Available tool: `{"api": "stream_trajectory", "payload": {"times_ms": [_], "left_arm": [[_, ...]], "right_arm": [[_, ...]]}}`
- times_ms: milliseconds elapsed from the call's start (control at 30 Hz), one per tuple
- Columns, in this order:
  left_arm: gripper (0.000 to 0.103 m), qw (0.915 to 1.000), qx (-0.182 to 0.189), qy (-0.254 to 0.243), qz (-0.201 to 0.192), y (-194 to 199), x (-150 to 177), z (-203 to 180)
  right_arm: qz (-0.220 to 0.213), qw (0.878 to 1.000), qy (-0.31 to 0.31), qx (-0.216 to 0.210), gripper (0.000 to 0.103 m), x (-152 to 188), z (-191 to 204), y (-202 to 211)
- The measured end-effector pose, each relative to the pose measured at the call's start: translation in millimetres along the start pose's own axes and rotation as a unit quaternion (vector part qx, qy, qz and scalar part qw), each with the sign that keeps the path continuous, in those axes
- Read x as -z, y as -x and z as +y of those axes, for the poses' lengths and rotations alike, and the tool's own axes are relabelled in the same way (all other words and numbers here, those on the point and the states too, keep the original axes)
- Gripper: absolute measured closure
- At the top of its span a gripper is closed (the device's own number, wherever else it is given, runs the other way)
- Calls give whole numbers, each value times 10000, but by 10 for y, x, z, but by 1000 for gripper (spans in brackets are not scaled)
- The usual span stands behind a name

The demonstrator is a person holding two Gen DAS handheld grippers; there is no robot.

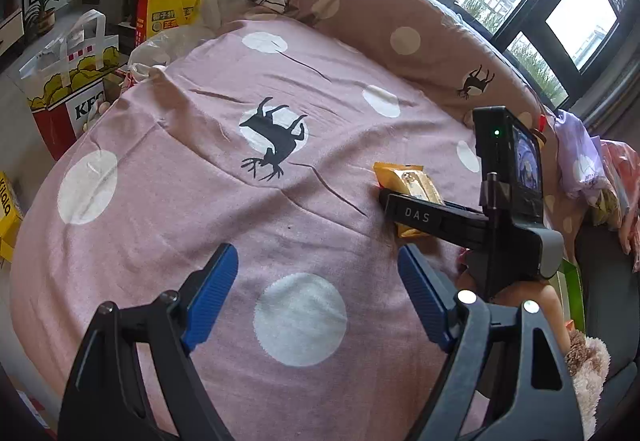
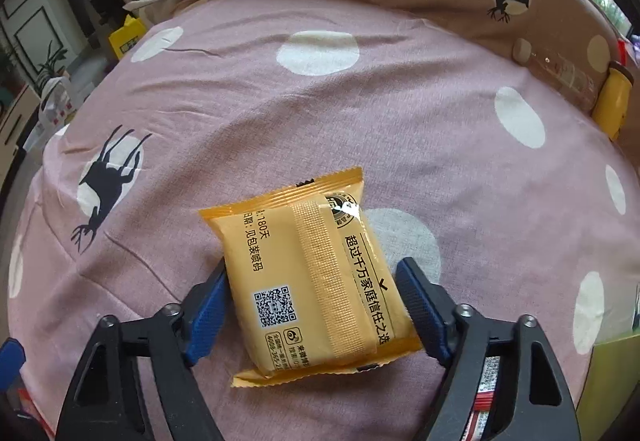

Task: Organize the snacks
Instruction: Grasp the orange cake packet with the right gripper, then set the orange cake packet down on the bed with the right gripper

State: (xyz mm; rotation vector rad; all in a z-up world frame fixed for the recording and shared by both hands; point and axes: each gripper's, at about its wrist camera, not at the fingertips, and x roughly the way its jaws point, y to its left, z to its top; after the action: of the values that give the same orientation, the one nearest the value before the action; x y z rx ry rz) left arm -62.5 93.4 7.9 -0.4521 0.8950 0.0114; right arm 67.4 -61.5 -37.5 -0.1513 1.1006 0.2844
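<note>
- The right gripper [image 2: 312, 297] brackets a flat yellow foil snack packet [image 2: 308, 277] printed with black text and a QR code, one blue pad on each long side. The left pad looks to be touching; I cannot tell if the right one is.
- The packet lies seam-up on the pink polka-dot bedsheet [image 2: 420, 113], near the bed's right side.
- The left gripper [image 1: 318, 293], fingers apart and empty, hovers over bare sheet to the left, probably free for the next packet.

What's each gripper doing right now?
Left gripper: open, empty, over the pink bedsheet.
Right gripper: around the yellow snack packet; cannot tell if clamped.
</note>
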Motion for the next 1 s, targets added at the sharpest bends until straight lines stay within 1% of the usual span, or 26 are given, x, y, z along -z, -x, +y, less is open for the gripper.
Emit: {"api": "stream_trajectory", "payload": {"times_ms": [67, 133, 200, 333, 367, 467, 533, 633, 767, 867, 933, 967, 1000], "left_arm": [[21, 10000, 2, -53, -4, -2, 6, -21], [21, 10000, -5, -97, 5, -9, 15, -40], [21, 9999, -10, -111, 21, -16, 26, -50], [21, 9998, -29, -206, 18, -22, 42, -91], [21, 9997, -29, -231, 18, -26, 45, -100], [21, 9996, -22, -259, 49, -45, 59, -128], [21, 9995, -5, -294, 92, -62, 81, -156], [21, 9992, 62, -356, 186, -95, 125, -223], [21, 9982, 150, -509, 295, -136, 196, -345], [21, 9971, 202, -648, 343, -156, 249, -438], [21, 9963, 203, -739, 383, -177, 283, -493], [21, 9960, 179, -777, 395, -184, 299, -516], [21, 9958, 129, -821, 396, -189, 317, -540]], "right_arm": [[-11, 10000, -68, -61, 42, 26, -15, 55], [-13, 9999, -90, -96, 42, 96, -27, 123], [-143, 9996, -181, -163, 42, 191, -44, 249], [-323, 9964, -647, -432, 42, 419, -163, 643], [-374, 9954, -760, -442, 42, 441, -147, 715], [-571, 9922, -977, -518, 42, 669, -192, 985], [-604, 9896, -1177, -568, 42, 837, -240, 1079], [-507, 9883, -1369, -446, 42, 1065, -321, 1084], [-250, 9841, -1725, -352, 42, 1300, -455, 946], [-42, 9797, -1985, -286, 42, 1368, -603, 833], [34, 9764, -2136, -311, 42, 1395, -673, 810], [9, 9750, -2187, -397, 41, 1397, -701, 815], [-41, 9731, -2243, -526, 38, 1402, -729, 837]]}}
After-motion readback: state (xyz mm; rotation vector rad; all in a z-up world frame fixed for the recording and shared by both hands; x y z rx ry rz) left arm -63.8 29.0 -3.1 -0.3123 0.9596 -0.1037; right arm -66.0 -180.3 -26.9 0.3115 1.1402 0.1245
